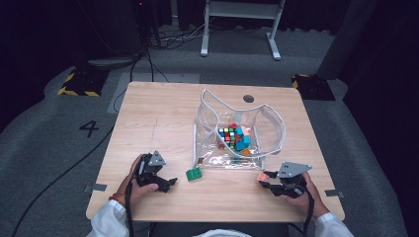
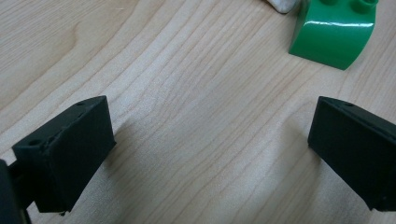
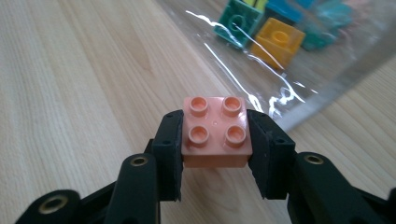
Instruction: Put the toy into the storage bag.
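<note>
Right tool (image 3: 215, 140) clamps a pink four-stud brick (image 3: 215, 130), jaws pressed on both of its sides, studs up, brick raised just off the worktop (image 1: 163, 123). In the high view the same brick (image 1: 264, 176) sits at the tip of the right tool (image 1: 269, 181), just in front of the near right corner of the clear plastic bag (image 1: 276, 123). Left tool (image 2: 210, 154) is wide open with nothing between its jaws, bare wood under it; in the high view the left tool (image 1: 165, 183) rests low near the front left of the worktop. Green curved brick (image 2: 332, 35) lies on the worktop just beyond the left tool, apart from it, also seen in the high view (image 1: 193, 174) near the bag's front left corner. Inside the bag: a colour cube (image 1: 227, 137), blue bricks (image 1: 242, 140), and through the plastic in the right gripper view an orange brick (image 3: 276, 41) and a teal brick (image 3: 238, 21).
</note>
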A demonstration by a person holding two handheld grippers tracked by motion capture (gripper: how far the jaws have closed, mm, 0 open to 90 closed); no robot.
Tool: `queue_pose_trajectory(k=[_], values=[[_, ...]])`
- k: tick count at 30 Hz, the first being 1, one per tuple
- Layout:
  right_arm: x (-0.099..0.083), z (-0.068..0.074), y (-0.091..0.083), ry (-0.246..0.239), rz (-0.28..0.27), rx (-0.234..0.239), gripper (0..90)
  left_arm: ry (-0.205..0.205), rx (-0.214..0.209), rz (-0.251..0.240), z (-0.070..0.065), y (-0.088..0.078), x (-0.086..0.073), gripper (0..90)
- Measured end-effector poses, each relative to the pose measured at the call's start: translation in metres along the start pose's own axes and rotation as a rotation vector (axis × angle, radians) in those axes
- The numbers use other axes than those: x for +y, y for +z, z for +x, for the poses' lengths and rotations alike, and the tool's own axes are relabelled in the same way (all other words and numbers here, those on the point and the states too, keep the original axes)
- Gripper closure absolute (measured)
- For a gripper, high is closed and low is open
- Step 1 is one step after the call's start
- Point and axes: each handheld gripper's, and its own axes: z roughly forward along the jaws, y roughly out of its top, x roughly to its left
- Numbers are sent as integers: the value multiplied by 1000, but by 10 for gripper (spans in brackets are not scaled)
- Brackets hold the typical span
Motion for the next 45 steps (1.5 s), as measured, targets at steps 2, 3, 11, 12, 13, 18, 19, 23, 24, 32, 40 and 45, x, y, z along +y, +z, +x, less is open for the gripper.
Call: queue_pose_trajectory(k=[2, 3, 11, 12, 13, 18, 19, 23, 24, 32, 40, 45], values=[[-3, -5, -5, 13, -1, -13, 591, 0, 0, 0, 0, 0, 0, 4], [-5, -8, -7, 12, -1, -24, 591, 0, 0, 0, 0, 0, 0, 4], [-16, -31, -26, 72, -17, -78, 591, 0, 0, 0, 0, 0, 0, 4], [-16, -31, -26, 72, -17, -78, 591, 0, 0, 0, 0, 0, 0, 4], [-18, -36, -29, 91, -22, -95, 591, 0, 0, 0, 0, 0, 0, 4], [-20, -46, -39, 116, -38, -128, 591, 0, -1, 0, 0, 0, 0, 4], [-20, -46, -39, 116, -38, -128, 591, 0, 0, 0, 0, 0, 0, 4], [-22, -54, -47, 129, -50, -155, 591, 0, -1, 0, 0, 0, 0, 4], [-22, -55, -48, 132, -52, -165, 591, 0, 0, 0, 0, 0, 0, 4], [-15, -69, -56, 152, -90, -188, 591, 0, 0, 0, 0, 0, 0, 4], [0, -88, -74, 147, -117, -220, 591, 5, -2, 1, 0, 0, 0, 4], [17, -100, -84, 140, -135, -232, 591, 2, -5, 1, 0, 0, 0, 3]])
